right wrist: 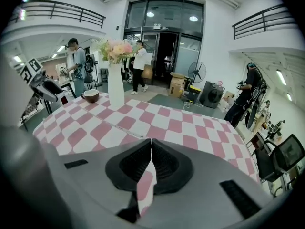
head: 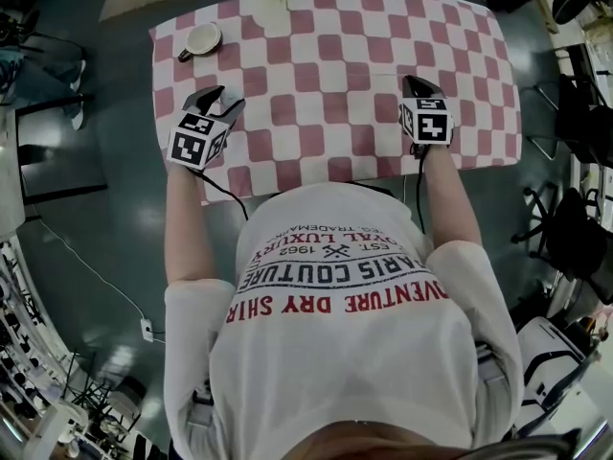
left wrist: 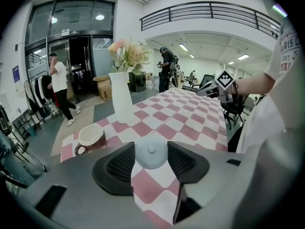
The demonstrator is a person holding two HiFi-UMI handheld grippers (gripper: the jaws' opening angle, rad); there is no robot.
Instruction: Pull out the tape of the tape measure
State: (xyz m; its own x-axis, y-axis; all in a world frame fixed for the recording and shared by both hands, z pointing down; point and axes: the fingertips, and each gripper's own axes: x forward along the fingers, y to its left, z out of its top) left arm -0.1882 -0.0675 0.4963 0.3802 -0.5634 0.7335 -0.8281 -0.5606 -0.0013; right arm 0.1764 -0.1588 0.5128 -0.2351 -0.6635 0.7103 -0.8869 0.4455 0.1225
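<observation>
Left gripper (left wrist: 151, 144), lower centre of its own view: fingers pinching a round, pale tape measure (left wrist: 151, 157) over the checked tabletop (left wrist: 190, 113). Right gripper (right wrist: 151, 143): fingers pressed together (nothing between them), above the same tabletop.

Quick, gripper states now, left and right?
Left gripper: closed on the pale blue round tape measure.
Right gripper: closed, nothing seen between its jaws.

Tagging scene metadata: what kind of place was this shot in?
Probably an open lab or workshop hall, not a home: tall glass entrance doors, a mezzanine railing overhead, and a desk monitor beyond the checked table.
</observation>
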